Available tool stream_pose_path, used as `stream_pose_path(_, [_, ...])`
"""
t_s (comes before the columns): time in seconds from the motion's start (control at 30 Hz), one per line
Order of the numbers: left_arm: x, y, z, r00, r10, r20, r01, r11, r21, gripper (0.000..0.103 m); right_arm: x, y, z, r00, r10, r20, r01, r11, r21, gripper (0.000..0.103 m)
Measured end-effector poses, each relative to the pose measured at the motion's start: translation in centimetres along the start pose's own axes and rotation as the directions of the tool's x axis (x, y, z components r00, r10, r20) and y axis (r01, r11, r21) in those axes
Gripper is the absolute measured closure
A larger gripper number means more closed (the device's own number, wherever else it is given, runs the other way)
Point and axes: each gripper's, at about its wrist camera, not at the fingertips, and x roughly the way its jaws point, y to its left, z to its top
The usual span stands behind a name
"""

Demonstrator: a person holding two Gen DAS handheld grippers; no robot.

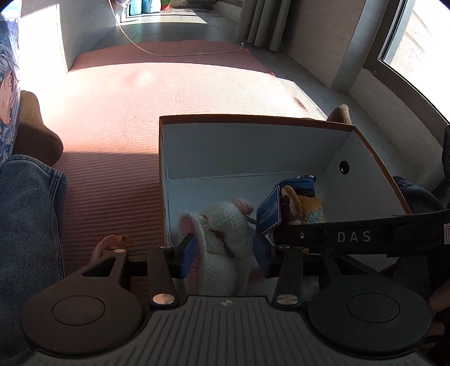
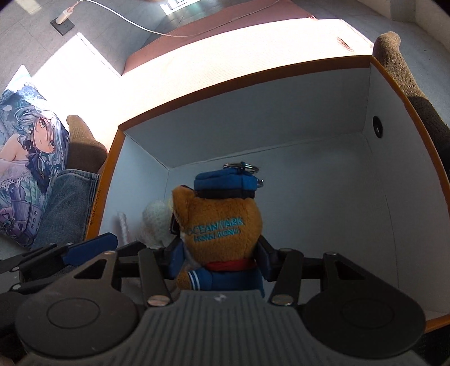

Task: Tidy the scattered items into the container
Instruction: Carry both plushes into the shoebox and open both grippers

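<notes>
- Toys poised over box (image 2: pixel 393 197) on mat: left gripper (image 1: pixel 223 250) fingers clamp crocheted plush (image 1: pixel 225 225) for dropping inside.
- Right gripper (image 2: pixel 219 257) fingers hold bear keychain (image 2: pixel 222 225), lowered within walls.

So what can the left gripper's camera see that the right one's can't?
Only the left view shows the small pink toy on the mat and the window.
Only the right view shows the wall plug.
Both show the box, the white crochet toy held by the left gripper, and the brown bear held by the right gripper.
</notes>
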Motion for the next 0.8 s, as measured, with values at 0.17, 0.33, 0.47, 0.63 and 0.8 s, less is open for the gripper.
stream_pose_path(0.17, [-1.7, 0.3, -0.3, 0.998, -0.018, 0.066, 0.019, 1.0, -0.013, 0.035, 0.1, 0.3, -0.1, 1.0, 0.009, 0.002, -0.009, 1.0, -0.011, 0.048])
stream_pose_path(0.33, [-4.0, 0.9, -0.6, 0.988, -0.052, 0.146, 0.059, 0.997, -0.039, 0.035, 0.3, 0.9, 0.0, 1.0, 0.013, 0.003, -0.013, 1.0, -0.023, 0.047])
stream_pose_path(0.47, [-5.7, 1.7, -1.0, 0.98, -0.047, 0.193, 0.062, 0.995, -0.072, 0.035, 0.7, 1.8, -0.1, 1.0, 0.007, -0.006, -0.007, 0.999, -0.041, 0.047])
stream_pose_path(0.63, [-6.3, 2.8, -1.6, 0.98, -0.03, 0.197, 0.054, 0.991, -0.12, 0.035, 1.5, 3.5, -0.5, 1.0, -0.011, -0.028, 0.008, 0.995, -0.099, 0.047])
stream_pose_path(0.8, [-6.5, 3.3, -2.2, 0.982, -0.011, 0.191, 0.037, 0.99, -0.137, 0.035, 1.8, 4.3, -1.3, 0.997, -0.059, -0.04, 0.052, 0.986, -0.161, 0.046])
